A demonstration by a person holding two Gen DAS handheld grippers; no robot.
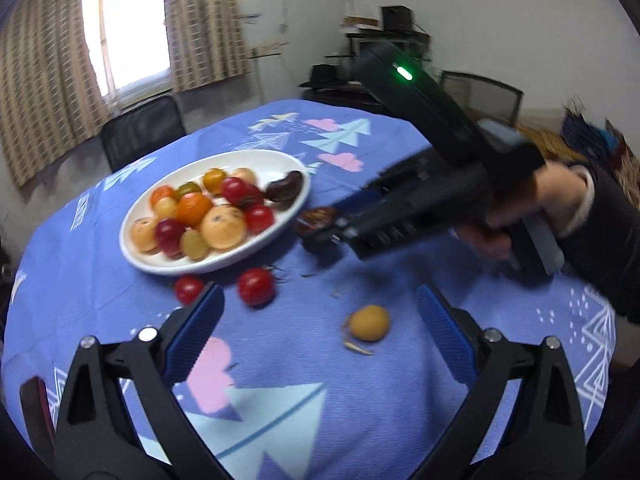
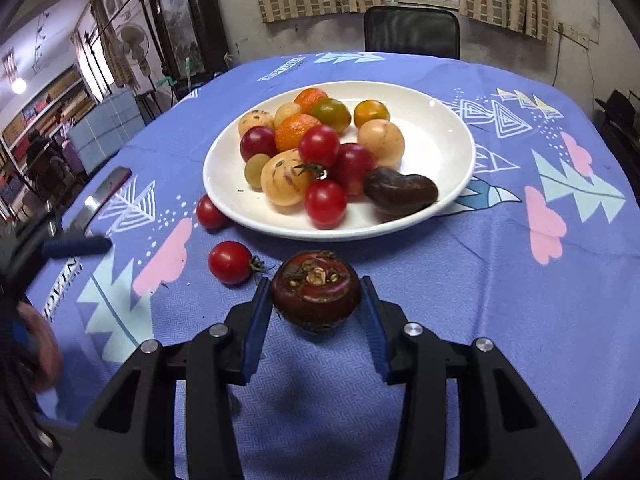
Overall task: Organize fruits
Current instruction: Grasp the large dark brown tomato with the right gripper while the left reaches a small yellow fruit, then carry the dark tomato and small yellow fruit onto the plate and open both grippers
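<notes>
Round table [image 2: 500,320], lower frame: woven blue cloth printed with trees and pink clouds; white lettering at left edge, cut off and unreadable. White glazed plate [image 2: 440,140], centre: heaped with round red, orange and yellow fruits plus one dark lobed piece [image 2: 400,192]. Right gripper [image 2: 316,292], lower centre: blue ribbed pads clamped on a dark brown chestnut-shaped fruit [image 2: 316,288], just short of the plate rim. Left gripper [image 1: 320,304], lower frame: spread wide, empty. Two cherry tomatoes [image 1: 256,286] and a small yellow fruit [image 1: 369,322] lie loose on cloth; blurred.

White plate [image 2: 448,128] on blue tree-patterned tablecloth [image 2: 500,300].
</notes>
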